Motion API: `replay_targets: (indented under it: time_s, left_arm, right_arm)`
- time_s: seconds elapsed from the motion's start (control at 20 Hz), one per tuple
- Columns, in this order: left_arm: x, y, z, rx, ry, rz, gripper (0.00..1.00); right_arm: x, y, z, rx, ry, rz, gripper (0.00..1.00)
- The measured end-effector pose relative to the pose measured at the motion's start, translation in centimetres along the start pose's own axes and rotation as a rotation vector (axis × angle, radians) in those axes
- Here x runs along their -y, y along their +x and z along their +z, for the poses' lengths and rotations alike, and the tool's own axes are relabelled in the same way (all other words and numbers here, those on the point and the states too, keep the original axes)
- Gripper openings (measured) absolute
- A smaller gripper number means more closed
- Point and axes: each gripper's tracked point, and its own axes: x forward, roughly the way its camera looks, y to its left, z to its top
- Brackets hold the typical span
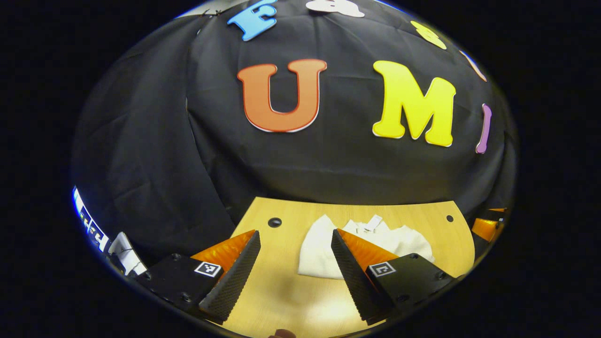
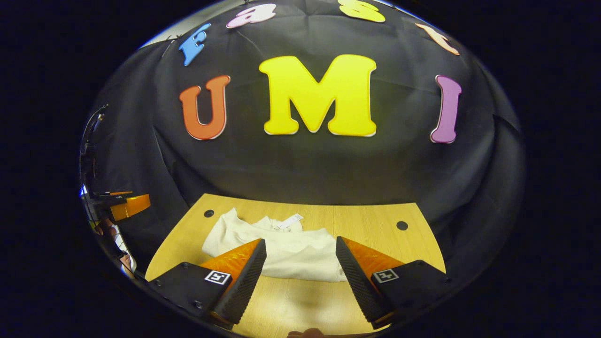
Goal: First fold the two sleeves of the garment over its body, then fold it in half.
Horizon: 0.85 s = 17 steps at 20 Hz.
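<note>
A white garment (image 1: 319, 251) lies bunched on the wooden table (image 1: 281, 281), its neck label toward the back wall. In the right gripper view the garment (image 2: 291, 253) spreads across the table's middle, a sleeve reaching to the far left. My left gripper (image 1: 296, 237) is open, held above the table's near edge with the garment ahead and to its right, partly behind its right finger. My right gripper (image 2: 300, 246) is open too, hovering short of the garment's near hem. Neither gripper touches the cloth. The left gripper (image 2: 127, 204) also shows far off at the left.
The table (image 2: 366, 220) has round holes near its back corners, such as one hole (image 1: 274, 222). Black cloth closes the booth behind and at the sides. Bare wood lies between the garment and the near edge.
</note>
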Motion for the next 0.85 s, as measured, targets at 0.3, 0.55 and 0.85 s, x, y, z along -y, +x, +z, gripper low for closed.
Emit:
replay_targets:
  time_s: [0.3,0.55,0.85]
  left_arm:
    - [0.3,-6.9,0.4,0.185,0.014,-0.003,0.98]
    - [2.4,-11.4,1.1,0.266,0.015,-0.052,0.97]
    - [2.8,-12.1,0.7,0.290,-0.036,-0.063,0.97]
  right_arm:
    - [0.2,-8.9,1.5,0.242,-0.033,-0.095,0.94]
    - [1.5,-13.7,2.2,0.348,0.022,-0.174,0.94]
    - [-1.8,-14.5,0.9,0.362,-0.024,-0.105,0.94]
